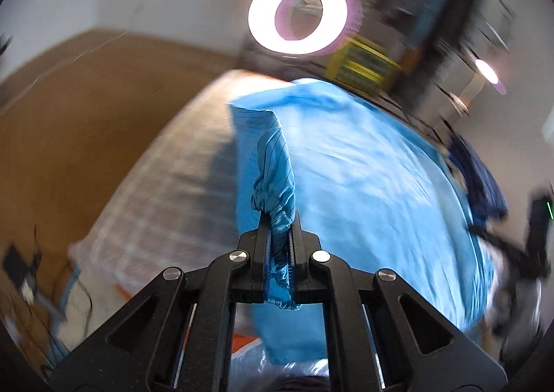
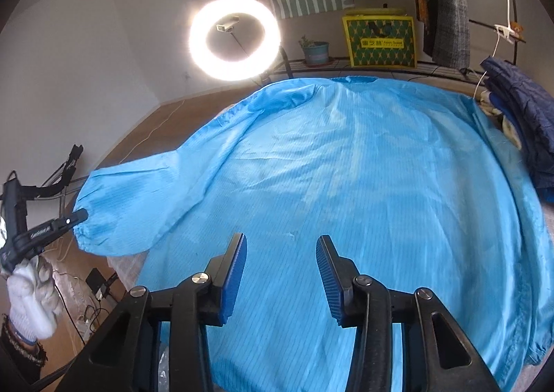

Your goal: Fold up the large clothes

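A large light-blue pinstriped coat point(image 2: 346, 177) lies spread flat over the table; it also shows blurred in the left wrist view point(image 1: 363, 177). My left gripper point(image 1: 279, 219) is shut on the elastic cuff point(image 1: 277, 205) of its left sleeve and holds the sleeve up; in the right wrist view that gripper point(image 2: 81, 213) pinches the cuff point(image 2: 83, 229) at the far left, off the table's edge. My right gripper point(image 2: 281, 239) is open and empty, hovering just above the coat's lower part.
A lit ring light point(image 2: 234, 42) stands behind the table. A yellow-green box point(image 2: 381, 42) and a potted plant point(image 2: 315, 51) sit at the back. Dark blue folded clothes point(image 2: 519, 115) lie at the right edge. Cables point(image 2: 79, 309) lie on the floor at left.
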Motion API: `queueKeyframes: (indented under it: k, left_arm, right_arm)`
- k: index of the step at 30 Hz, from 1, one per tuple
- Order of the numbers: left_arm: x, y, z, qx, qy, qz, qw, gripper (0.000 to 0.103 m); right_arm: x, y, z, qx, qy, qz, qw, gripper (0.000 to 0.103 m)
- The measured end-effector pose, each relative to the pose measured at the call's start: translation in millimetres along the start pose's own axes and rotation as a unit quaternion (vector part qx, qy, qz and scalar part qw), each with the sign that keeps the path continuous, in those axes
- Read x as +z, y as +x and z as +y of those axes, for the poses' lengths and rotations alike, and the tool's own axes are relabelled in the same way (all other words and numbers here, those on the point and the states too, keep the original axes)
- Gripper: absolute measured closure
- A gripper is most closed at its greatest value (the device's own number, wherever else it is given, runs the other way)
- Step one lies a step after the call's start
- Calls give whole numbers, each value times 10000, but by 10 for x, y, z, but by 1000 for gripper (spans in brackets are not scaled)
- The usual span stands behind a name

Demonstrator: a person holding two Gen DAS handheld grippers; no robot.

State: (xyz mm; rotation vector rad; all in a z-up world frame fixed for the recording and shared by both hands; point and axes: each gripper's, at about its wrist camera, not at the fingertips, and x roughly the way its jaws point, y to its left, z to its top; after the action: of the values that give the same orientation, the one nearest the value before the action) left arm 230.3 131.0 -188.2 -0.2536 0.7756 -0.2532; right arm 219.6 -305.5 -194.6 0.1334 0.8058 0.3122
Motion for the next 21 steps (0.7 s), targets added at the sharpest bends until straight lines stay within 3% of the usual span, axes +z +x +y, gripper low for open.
queueKeyframes:
  k: [4, 10, 13, 17, 21]
  left_arm:
    - [-157, 36, -574, -300, 1009, 293, 9940, 98]
    - [-570, 126, -1266, -374, 2285, 604, 9709, 98]
    - [-665, 169, -1379, -364, 2466, 650, 9663, 98]
    - [-740, 209, -1354, -297, 2548, 715, 9639, 98]
    - [-834, 267, -1361, -215, 2738, 795, 9583, 98]
  right_arm:
    - [159, 185, -65, 257, 96, 125, 9995, 59]
    - [473, 551, -102, 963, 240, 419, 9942, 59]
    - [746, 801, -50, 1312, 282, 584, 9892, 58]
    - [1051, 1172, 129, 1854, 354, 895, 9779, 41]
    - [1216, 1471, 479, 2115, 101, 1064, 9715, 38]
